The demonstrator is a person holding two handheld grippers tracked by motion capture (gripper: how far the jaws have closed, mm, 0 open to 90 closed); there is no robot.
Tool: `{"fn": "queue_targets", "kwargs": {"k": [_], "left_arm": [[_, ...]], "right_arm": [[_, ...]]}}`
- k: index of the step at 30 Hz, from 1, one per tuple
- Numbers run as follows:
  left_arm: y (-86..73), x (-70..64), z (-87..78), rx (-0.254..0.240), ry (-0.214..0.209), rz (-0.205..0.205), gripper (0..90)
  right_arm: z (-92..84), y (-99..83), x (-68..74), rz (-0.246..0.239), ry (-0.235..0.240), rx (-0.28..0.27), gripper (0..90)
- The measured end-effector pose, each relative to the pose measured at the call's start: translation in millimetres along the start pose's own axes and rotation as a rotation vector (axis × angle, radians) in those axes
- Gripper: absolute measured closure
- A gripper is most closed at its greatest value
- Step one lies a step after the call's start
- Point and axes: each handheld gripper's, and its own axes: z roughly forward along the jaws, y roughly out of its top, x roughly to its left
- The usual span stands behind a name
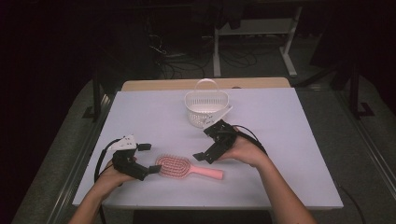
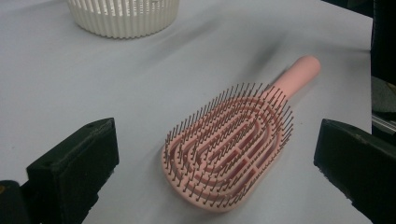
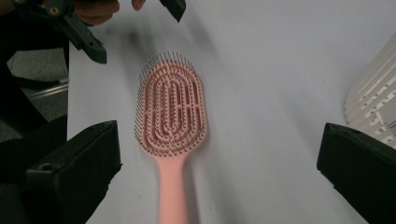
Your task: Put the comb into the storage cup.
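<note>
i see the pink hairbrush (image 1: 187,167) lying bristles-up on the white bench (image 1: 289,140), between my left gripper (image 1: 148,158) and right gripper (image 1: 203,145), both spread wide, near a white basket (image 1: 206,108).

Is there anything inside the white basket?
The white basket looks empty where its pale floor shows in the high view. Its near wall covers the front part of the inside.

Bare forearms; black grippers, blocky black fingers (image 2: 74,163), black cables, grey plates.

Pink hairbrush (image 1: 187,168), cream slotted basket (image 1: 206,108) (white table (image 1: 289,140)).
</note>
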Motion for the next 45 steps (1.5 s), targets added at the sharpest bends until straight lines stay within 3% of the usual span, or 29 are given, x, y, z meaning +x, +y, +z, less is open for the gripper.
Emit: {"fn": "queue_targets", "kwargs": {"k": [11, 25, 45], "left_arm": [[-0.4, 0.5, -0.9, -0.004, 0.001, -0.006, 0.1], [0.0, 0.6, -1.9, -0.006, 0.001, -0.005, 0.2], [-0.1, 0.3, -2.5, -0.005, 0.007, -0.006, 0.2]], "right_arm": [[13.0, 0.3, 2.6, -0.040, -0.007, 0.113, 0.0], [21.0, 5.1, 5.4, -0.073, -0.013, 0.213, 0.0], [42.9, 4.6, 14.1, -0.103, -0.001, 0.319, 0.0]]}}
